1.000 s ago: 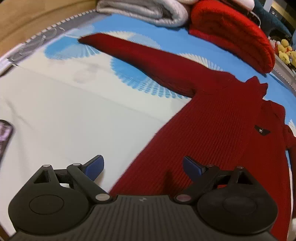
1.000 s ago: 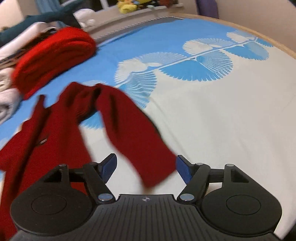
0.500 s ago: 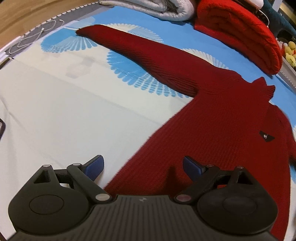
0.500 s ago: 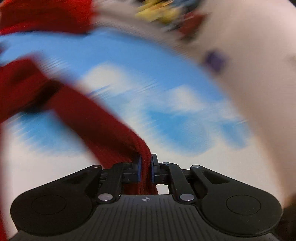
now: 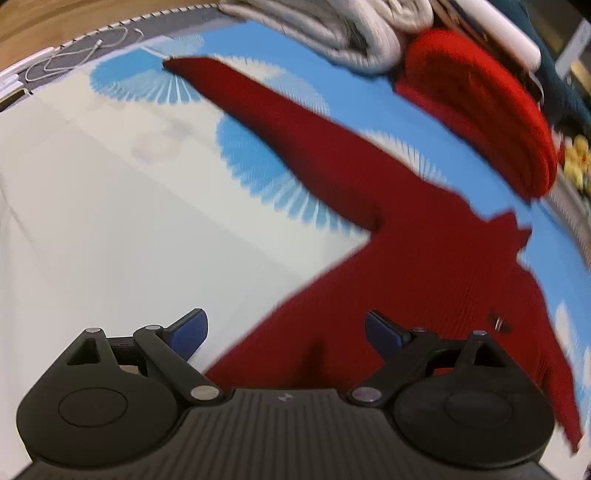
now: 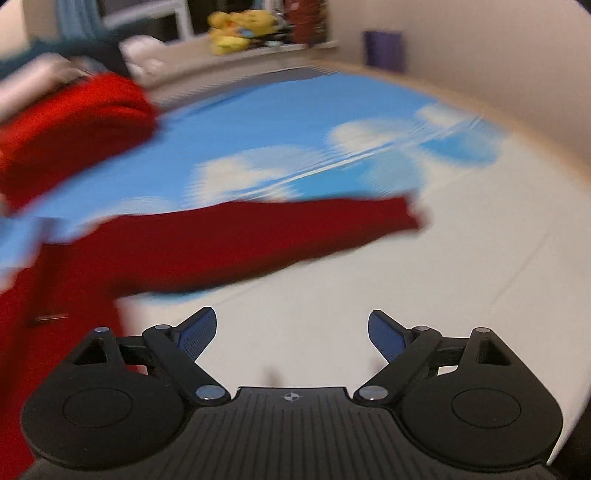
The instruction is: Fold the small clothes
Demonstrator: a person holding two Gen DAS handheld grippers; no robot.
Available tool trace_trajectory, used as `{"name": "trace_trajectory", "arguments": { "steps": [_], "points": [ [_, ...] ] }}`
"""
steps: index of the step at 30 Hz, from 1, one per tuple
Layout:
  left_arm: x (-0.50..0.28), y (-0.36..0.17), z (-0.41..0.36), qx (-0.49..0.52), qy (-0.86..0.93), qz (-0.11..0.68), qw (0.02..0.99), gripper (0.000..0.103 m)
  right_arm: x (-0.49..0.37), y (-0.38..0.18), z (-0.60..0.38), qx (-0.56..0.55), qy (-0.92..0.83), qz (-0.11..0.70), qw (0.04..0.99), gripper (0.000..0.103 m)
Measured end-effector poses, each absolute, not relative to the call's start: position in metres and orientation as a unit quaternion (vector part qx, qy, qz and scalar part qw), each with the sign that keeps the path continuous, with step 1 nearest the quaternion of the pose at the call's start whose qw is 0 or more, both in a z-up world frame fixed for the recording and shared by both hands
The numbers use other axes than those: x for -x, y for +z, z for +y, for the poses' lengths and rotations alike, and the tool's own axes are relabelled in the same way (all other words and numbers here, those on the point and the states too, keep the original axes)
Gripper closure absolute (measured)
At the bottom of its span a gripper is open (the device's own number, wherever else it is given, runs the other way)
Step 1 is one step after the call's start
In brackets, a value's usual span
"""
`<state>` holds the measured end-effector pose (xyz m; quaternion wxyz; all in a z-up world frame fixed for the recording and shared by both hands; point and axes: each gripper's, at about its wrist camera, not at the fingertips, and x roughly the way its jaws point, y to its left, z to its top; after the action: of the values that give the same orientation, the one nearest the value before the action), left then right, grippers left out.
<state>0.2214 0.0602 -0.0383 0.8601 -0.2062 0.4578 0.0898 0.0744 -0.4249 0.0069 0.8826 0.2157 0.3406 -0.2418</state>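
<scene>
1. The dark red sweater [image 5: 424, 280] is laid flat on the blue-and-white patterned sheet [image 5: 110, 229], body down and both sleeves stretched outward; no fold is seen in it

2. One sleeve [image 5: 280, 129] is extended away from the body toward the far edge of the bed in the left wrist view; the other sleeve [image 6: 266, 236] is laid out sideways in the right wrist view, its cuff resting on the white part of the sheet

3. The left gripper [image 5: 286, 332] is held over the sweater's lower side edge with its jaws spread wide; cloth lies below the gap, and nothing is clamped

4. The right gripper [image 6: 291, 332] is shown with jaws opening, already wide; only bare sheet is seen between them, and the sleeve lies beyond the tips

5. Both views are smeared by motion, so small creases in the knit cannot be ruled out

6. A folded bright red garment [image 5: 487, 107] and grey folded cloth [image 5: 354, 33] are stacked at the far end, apart from the sweater

7. Progress is judged early: spreading appears complete; folding in the sleeves and doubling the body are all still outstanding
</scene>
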Motion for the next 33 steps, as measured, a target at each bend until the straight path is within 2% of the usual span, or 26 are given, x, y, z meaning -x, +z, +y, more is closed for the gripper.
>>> {"name": "trace_trajectory", "arguments": {
  "steps": [2,5,13,14,15,16,18,21,24,26,27,28,29,30,31,33],
  "points": [
    [-0.241,-0.032,0.066,0.214,0.094,0.449,0.862,0.008,-0.062,0.006,-0.396,-0.263,-0.193,0.337,0.883,0.011],
    [-0.283,-0.034,0.078,0.235,0.085,0.444,0.860,0.008,-0.071,-0.005,-0.363,-0.266,-0.144,0.362,0.882,0.011],
    [-0.403,-0.079,0.091,0.295,0.068,0.467,0.831,0.010,-0.105,-0.032,-0.345,-0.148,-0.180,0.372,0.898,0.011],
    [-0.414,-0.081,0.089,0.299,0.067,0.463,0.831,0.021,-0.109,-0.034,-0.345,-0.137,-0.187,0.370,0.900,0.011],
    [-0.423,-0.082,0.087,0.293,0.074,0.461,0.834,0.037,-0.108,-0.035,-0.342,-0.130,-0.192,0.368,0.900,0.011],
    [-0.432,-0.081,0.084,0.266,0.098,0.463,0.840,0.086,-0.111,-0.034,-0.342,-0.123,-0.194,0.368,0.901,0.011],
    [-0.445,-0.080,0.080,0.220,0.122,0.475,0.843,0.084,-0.113,-0.033,-0.336,-0.113,-0.192,0.369,0.902,0.012],
    [-0.442,-0.065,0.100,0.171,0.182,0.446,0.859,0.084,-0.115,-0.035,-0.326,-0.090,-0.184,0.368,0.907,0.012],
    [-0.425,-0.062,0.162,0.179,0.268,0.415,0.851,0.084,-0.110,-0.032,-0.319,-0.075,-0.179,0.363,0.911,0.012],
    [-0.412,-0.071,0.202,0.231,0.258,0.422,0.838,0.080,-0.108,-0.030,-0.320,-0.078,-0.182,0.361,0.911,0.012],
    [-0.406,-0.077,0.216,0.254,0.248,0.426,0.832,0.076,-0.107,-0.030,-0.322,-0.081,-0.184,0.362,0.910,0.012],
    [-0.399,-0.078,0.224,0.265,0.241,0.423,0.832,0.064,-0.107,-0.032,-0.325,-0.086,-0.187,0.365,0.908,0.012],
    [-0.393,-0.077,0.227,0.267,0.239,0.416,0.836,0.044,-0.108,-0.033,-0.329,-0.090,-0.190,0.368,0.906,0.012],
    [-0.388,-0.074,0.226,0.263,0.240,0.413,0.838,0.034,-0.108,-0.034,-0.331,-0.094,-0.194,0.370,0.904,0.012],
    [-0.384,-0.071,0.223,0.256,0.235,0.415,0.841,0.018,-0.109,-0.037,-0.335,-0.098,-0.196,0.374,0.901,0.012],
    [-0.366,-0.064,0.212,0.246,0.199,0.431,0.845,0.014,-0.112,-0.043,-0.341,-0.108,-0.178,0.391,0.897,0.012]
  ]
}}
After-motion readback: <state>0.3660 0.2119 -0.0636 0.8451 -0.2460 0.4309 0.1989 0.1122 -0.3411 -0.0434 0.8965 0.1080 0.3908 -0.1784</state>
